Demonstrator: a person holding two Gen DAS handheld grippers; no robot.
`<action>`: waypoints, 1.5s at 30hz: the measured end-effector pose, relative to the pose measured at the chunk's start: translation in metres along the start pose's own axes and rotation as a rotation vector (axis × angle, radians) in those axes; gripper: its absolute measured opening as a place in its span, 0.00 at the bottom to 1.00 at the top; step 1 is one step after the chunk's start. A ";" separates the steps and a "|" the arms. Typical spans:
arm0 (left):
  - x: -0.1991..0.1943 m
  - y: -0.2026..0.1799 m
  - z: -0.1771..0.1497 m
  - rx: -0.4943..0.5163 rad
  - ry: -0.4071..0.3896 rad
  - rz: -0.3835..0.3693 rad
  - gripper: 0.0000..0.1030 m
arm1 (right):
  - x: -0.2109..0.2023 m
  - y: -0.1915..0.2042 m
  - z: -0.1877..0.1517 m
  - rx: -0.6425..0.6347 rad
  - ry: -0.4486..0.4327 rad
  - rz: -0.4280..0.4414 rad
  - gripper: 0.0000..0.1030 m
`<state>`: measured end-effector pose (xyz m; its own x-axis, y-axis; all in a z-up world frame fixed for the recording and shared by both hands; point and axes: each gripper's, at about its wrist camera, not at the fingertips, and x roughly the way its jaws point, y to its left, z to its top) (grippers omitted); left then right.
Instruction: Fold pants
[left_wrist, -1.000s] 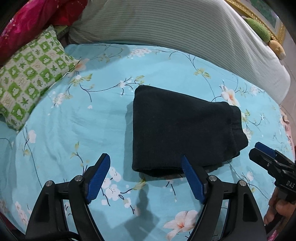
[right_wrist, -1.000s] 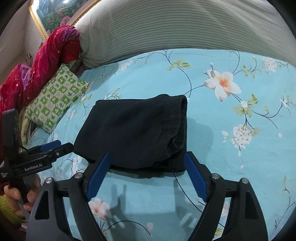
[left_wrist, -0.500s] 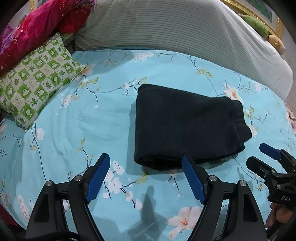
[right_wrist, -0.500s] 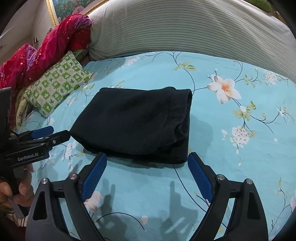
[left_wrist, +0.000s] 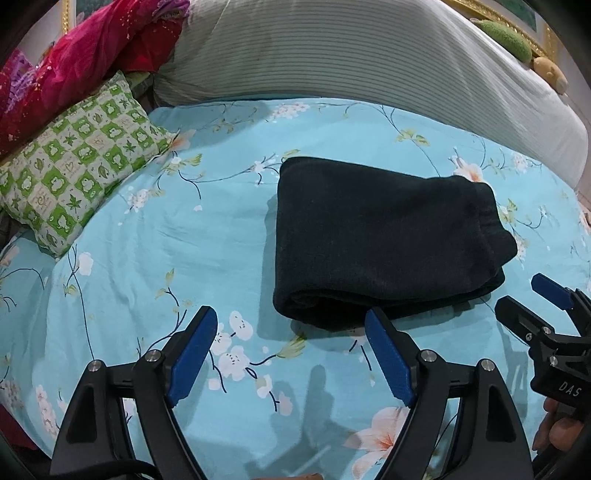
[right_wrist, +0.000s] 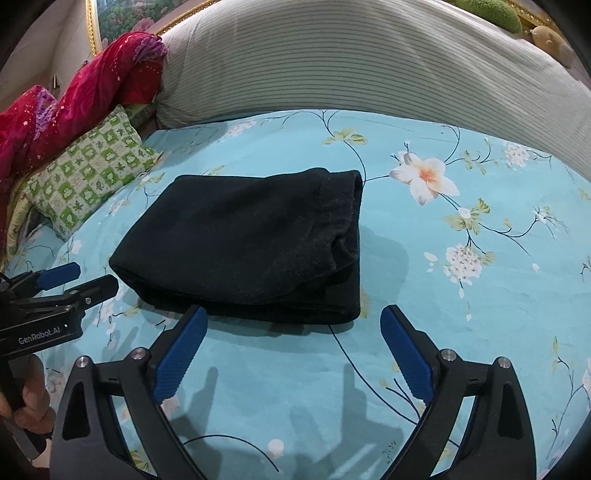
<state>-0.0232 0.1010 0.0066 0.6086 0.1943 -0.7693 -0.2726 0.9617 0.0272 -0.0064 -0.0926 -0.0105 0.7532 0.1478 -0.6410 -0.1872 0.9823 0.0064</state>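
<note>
The black pants (left_wrist: 384, 240) lie folded into a compact rectangle on the blue floral bedsheet (left_wrist: 184, 229); they also show in the right wrist view (right_wrist: 251, 240). My left gripper (left_wrist: 291, 317) is open and empty, held above the sheet just in front of the bundle's near left corner. My right gripper (right_wrist: 291, 314) is open and empty, just in front of the bundle's near edge. Each gripper shows in the other's view: the right gripper (left_wrist: 524, 299) at the right edge, the left gripper (right_wrist: 88, 277) at the left edge.
A green checkered pillow (left_wrist: 77, 162) lies at the left. A red blanket (left_wrist: 74, 62) is bunched behind it. A long striped grey bolster (left_wrist: 351, 55) runs along the back. Plush toys (left_wrist: 506, 35) sit at the far right by the headboard.
Both grippers have drawn back and up from the folded pants, so the bundle sits farther from the fingers. The pants have not moved.
</note>
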 end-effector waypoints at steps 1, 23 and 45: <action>0.001 0.000 0.000 0.003 0.002 0.001 0.81 | 0.001 0.002 -0.001 -0.003 -0.001 0.001 0.93; 0.001 -0.009 -0.001 0.042 -0.035 0.028 0.84 | 0.003 0.015 -0.005 -0.067 -0.038 0.010 0.94; 0.005 -0.005 0.003 0.033 -0.023 0.020 0.84 | 0.006 0.019 0.002 -0.074 -0.041 0.016 0.94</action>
<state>-0.0169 0.0977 0.0044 0.6200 0.2177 -0.7538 -0.2604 0.9634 0.0640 -0.0041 -0.0730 -0.0128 0.7746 0.1695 -0.6094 -0.2445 0.9688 -0.0412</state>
